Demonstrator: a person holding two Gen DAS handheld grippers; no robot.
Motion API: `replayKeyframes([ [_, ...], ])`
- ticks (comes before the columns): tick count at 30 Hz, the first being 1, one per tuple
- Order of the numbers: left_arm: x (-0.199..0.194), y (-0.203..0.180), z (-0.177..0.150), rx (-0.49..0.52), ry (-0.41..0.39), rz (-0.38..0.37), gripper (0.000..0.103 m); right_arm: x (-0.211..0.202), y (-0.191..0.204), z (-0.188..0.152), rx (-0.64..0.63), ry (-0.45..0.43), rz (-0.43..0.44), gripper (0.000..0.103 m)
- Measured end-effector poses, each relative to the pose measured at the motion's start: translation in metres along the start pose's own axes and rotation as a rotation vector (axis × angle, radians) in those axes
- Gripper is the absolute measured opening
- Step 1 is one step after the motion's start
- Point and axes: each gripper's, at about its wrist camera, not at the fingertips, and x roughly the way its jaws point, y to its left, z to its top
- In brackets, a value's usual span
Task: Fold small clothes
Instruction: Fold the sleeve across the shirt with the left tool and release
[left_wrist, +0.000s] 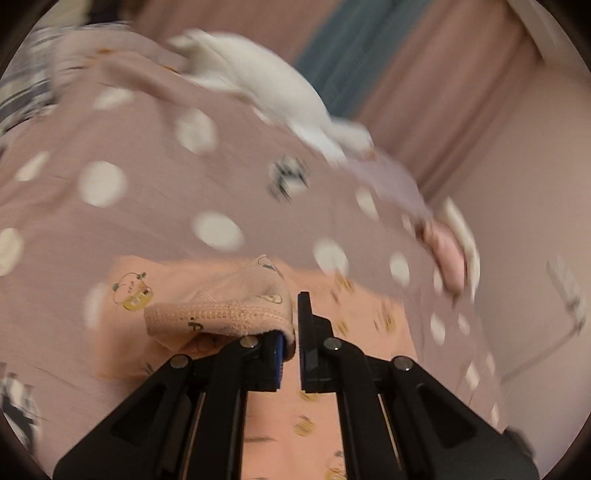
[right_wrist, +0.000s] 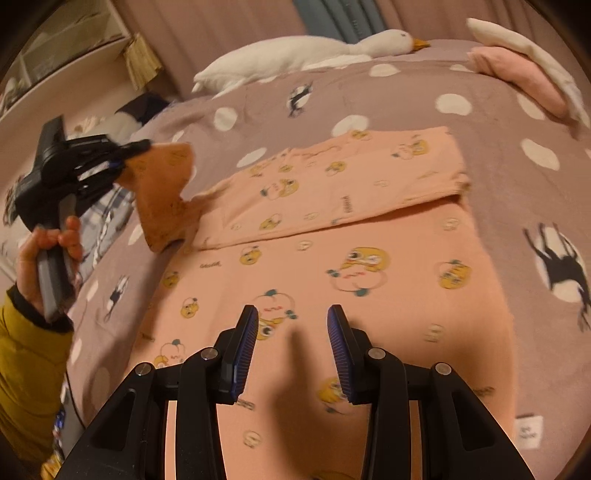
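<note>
A peach garment (right_wrist: 332, 236) printed with small cartoon figures lies flat on the bed, one sleeve folded across its far part. My left gripper (left_wrist: 293, 325) is shut on the ribbed sleeve cuff (left_wrist: 221, 314) and holds it lifted off the bed; it also shows in the right wrist view (right_wrist: 122, 158), at the garment's left edge, with the sleeve (right_wrist: 162, 192) hanging from it. My right gripper (right_wrist: 291, 325) is open and empty, hovering just above the near part of the garment.
The mauve bedspread (right_wrist: 406, 96) with white dots covers the bed. A white goose plush (right_wrist: 295, 55) lies at the far edge and a pink pillow (right_wrist: 517, 74) at the far right. A plaid cloth (right_wrist: 107, 221) lies at the left. Curtains hang behind.
</note>
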Motion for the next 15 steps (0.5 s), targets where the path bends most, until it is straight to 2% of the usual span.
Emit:
replayKeyframes([
  [1,0.014,-0.014,-0.01,0.033,0.031,0.012,0.004,-0.002,-0.004,-0.001,0.01,-0.002,-0.005,0.039],
  [2,0.03,-0.027,-0.021,0.066,0.081,0.016,0.01,-0.004,-0.008,-0.002,0.019,-0.004,-0.01,0.039],
  [4,0.061,-0.042,-0.042,0.096,0.207,-0.006,0.034,-0.007,-0.014,-0.003,0.03,-0.007,-0.02,0.039],
  [5,0.075,-0.047,-0.053,0.109,0.262,0.012,0.058,-0.009,-0.018,-0.003,0.036,-0.008,-0.025,0.039],
  [6,0.083,-0.05,-0.063,0.124,0.287,0.041,0.069,-0.01,-0.02,-0.002,0.04,-0.009,-0.029,0.039],
  [9,0.094,-0.049,-0.08,0.151,0.322,0.069,0.069,-0.014,-0.025,-0.002,0.057,-0.019,-0.032,0.039],
  [11,0.086,-0.043,-0.085,0.13,0.329,0.047,0.069,-0.015,-0.026,-0.001,0.065,-0.027,-0.026,0.039],
  [13,0.062,-0.029,-0.088,0.1,0.295,0.008,0.072,-0.014,-0.024,0.001,0.062,-0.03,-0.019,0.04],
  [15,0.034,-0.012,-0.095,0.073,0.242,0.006,0.081,-0.01,-0.02,0.005,0.049,-0.03,-0.006,0.04],
])
